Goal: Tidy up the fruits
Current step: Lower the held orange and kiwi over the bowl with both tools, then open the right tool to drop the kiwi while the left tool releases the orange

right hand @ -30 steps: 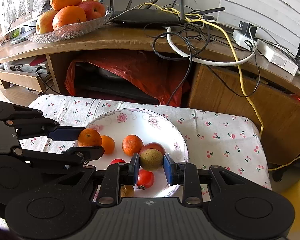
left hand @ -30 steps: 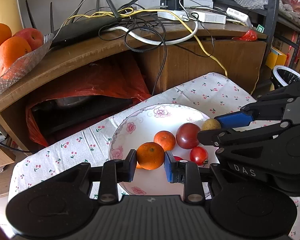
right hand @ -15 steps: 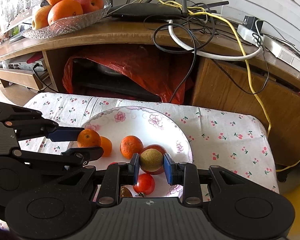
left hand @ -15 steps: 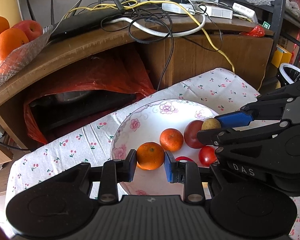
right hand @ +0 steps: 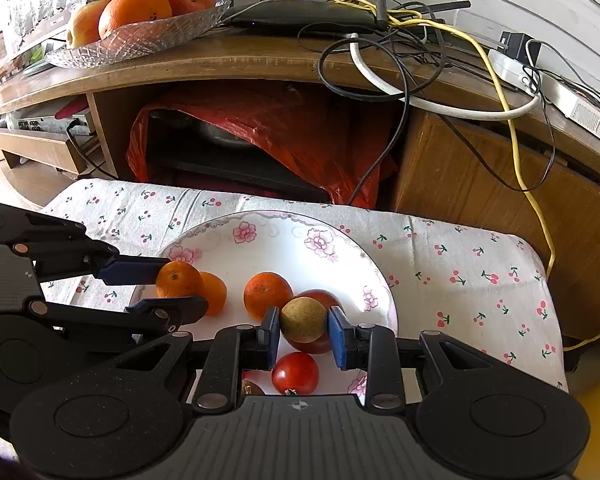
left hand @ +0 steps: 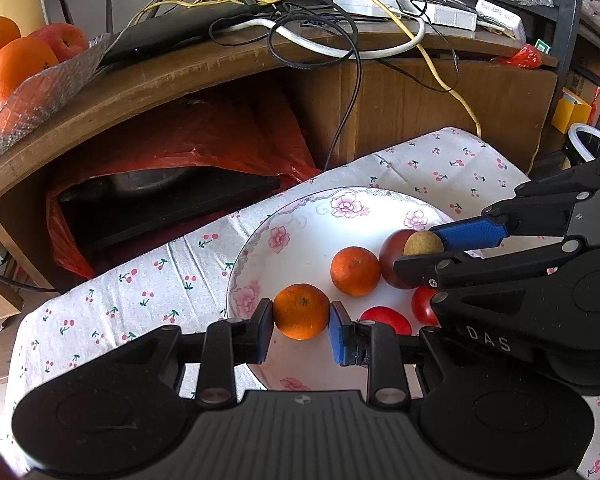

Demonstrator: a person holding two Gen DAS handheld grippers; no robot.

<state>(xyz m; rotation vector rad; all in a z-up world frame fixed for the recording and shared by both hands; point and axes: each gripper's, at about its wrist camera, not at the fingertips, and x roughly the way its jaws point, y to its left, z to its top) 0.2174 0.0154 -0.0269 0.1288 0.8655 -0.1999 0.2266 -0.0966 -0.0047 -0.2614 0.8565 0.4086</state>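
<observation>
Worktop under cherry-print cloth is carrying a floral plate. Wooden shelf unit behind is bearing a glass dish of oranges and apples, plus tangled cables.

Left tool is gripping an orange mandarin between its blue pads, over the plate's near rim. Right tool is clamping a brownish-green round fruit (kind unclear) above a dark red fruit.

Resting on the plate: a second mandarin, a third and a red tomato.
</observation>
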